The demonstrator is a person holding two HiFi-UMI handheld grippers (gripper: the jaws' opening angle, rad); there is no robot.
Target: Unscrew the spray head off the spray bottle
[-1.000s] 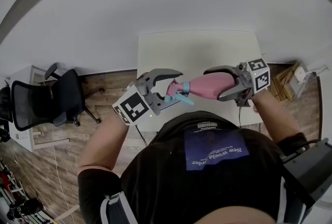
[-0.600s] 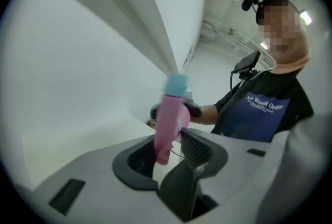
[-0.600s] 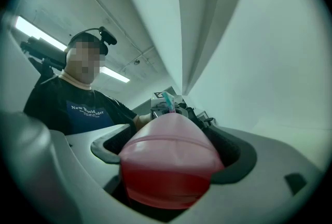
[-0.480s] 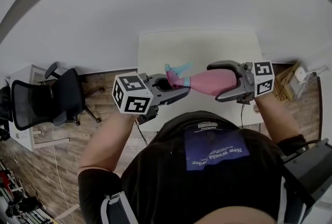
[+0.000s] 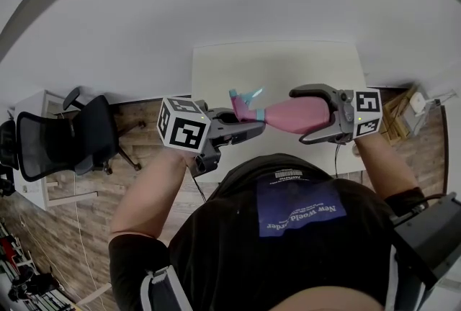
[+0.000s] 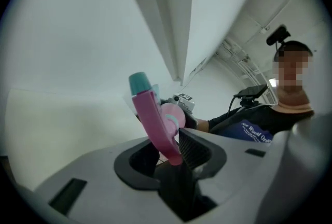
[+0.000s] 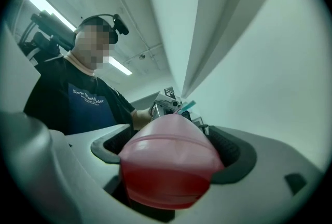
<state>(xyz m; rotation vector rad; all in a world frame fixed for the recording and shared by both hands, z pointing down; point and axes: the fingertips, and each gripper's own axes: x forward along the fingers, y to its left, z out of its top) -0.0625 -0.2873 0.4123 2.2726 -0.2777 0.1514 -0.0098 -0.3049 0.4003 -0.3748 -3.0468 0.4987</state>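
Observation:
The pink spray bottle [image 5: 292, 115] is held level above the table's near edge. My right gripper [image 5: 299, 116] is shut round its body, whose rounded base fills the right gripper view [image 7: 168, 166]. The pink spray head [image 5: 243, 109] with its teal nozzle [image 6: 139, 83] points left toward my left gripper [image 5: 242, 122]. The left jaws have just been closing and now clamp the spray head [image 6: 155, 119] between their pads. In the head view the teal tip sticks up, away from me.
A white table [image 5: 274, 65] lies under the bottle against a white wall. A black office chair [image 5: 65, 137] stands on the wooden floor at the left. A wooden crate [image 5: 400, 111] sits at the right beside the table.
The left gripper went from open around the spray head to shut on it and rolled. The teal tip swung from the near side to the far side. The right gripper rolled a little.

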